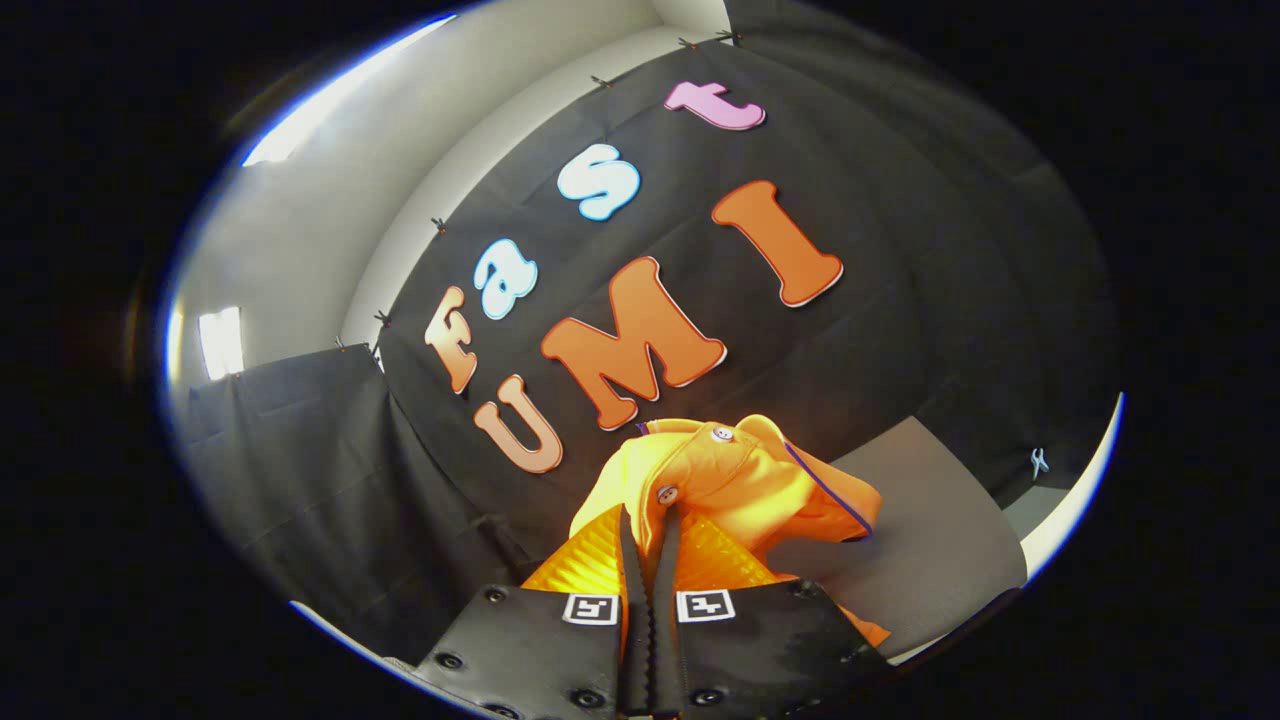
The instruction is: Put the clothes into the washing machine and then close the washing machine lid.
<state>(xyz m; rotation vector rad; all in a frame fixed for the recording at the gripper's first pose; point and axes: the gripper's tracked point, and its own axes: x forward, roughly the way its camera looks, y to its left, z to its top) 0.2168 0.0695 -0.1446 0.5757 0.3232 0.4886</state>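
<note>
An orange garment (745,480) with white buttons and a dark piping line bunches up just ahead of my fingers, held up in the air in front of the black cloth wall. My gripper (650,530) is shut on it: the two orange ribbed fingers (590,560) stand almost together with a fold of the fabric pinched in the narrow gap. Part of the garment hangs down to the right of the fingers. The view is tilted.
A grey tabletop (930,540) lies beyond and to the right of the garment, with a white edge (1075,510) along its far side. A small light-blue clip (1039,461) sits near that edge. Black cloth covers the booth walls.
</note>
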